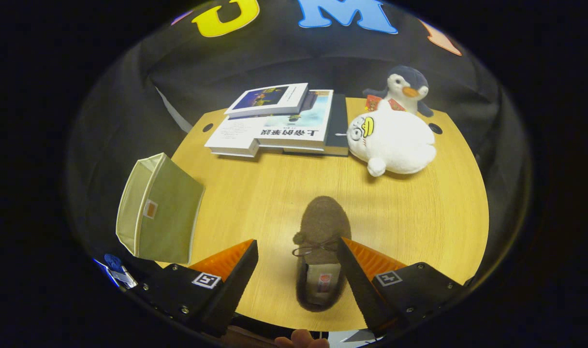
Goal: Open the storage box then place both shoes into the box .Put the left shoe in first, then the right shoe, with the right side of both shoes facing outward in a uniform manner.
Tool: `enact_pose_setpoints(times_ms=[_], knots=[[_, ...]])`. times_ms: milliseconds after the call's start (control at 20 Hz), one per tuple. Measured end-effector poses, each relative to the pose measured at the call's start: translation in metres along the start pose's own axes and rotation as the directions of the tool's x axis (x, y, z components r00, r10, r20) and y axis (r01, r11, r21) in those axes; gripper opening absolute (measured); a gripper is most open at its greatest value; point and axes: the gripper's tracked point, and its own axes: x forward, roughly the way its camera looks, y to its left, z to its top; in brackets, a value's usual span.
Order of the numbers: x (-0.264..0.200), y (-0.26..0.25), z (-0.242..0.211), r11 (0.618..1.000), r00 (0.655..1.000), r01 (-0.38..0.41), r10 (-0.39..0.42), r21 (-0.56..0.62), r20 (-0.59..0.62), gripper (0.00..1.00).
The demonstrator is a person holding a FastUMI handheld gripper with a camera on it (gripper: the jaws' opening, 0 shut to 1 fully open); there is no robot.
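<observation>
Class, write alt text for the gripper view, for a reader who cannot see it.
The open claw hovers over a brown shoe lying between its fingers on a wooden table. A green storage box sits left; books and plush toys lie beyond.

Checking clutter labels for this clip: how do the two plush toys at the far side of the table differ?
The round white plush toy with a yellow beak is larger and lies nearer the open gripper. The grey-and-white plush penguin with an orange beak is smaller, sits upright and is partly hidden behind it. Both are soft toys on the wooden table, beyond the fingers and the brown fuzzy slipper lying between them.
</observation>
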Motion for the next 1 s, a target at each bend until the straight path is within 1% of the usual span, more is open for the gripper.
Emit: enact_pose_setpoints(times_ms=[100,250,500,650,750,800,850,950,1000], knots=[[0.006,-0.018,-0.014,1.0,0.999,0.024,-0.024,-0.02,-0.028,1.0],[0.018,-0.049,-0.037,0.995,0.992,0.084,-0.089,-0.06,-0.094,1.0],[0.04,-0.06,-0.059,0.993,0.983,0.109,-0.114,-0.044,-0.145,1.0],[0.056,-0.069,-0.057,0.988,0.978,0.157,-0.157,-0.015,-0.135,0.99],[0.07,-0.071,-0.06,0.986,0.974,0.168,-0.166,-0.006,-0.156,0.84],[0.077,-0.069,-0.061,0.988,0.974,0.157,-0.156,-0.005,-0.166,0.74],[0.08,-0.059,-0.06,0.992,0.978,0.123,-0.119,0.015,-0.171,0.65],[0.078,-0.054,-0.059,0.992,0.978,0.128,-0.127,-0.004,-0.167,0.23],[0.069,-0.062,-0.052,0.985,0.975,0.167,-0.17,-0.029,-0.141,0.22]])
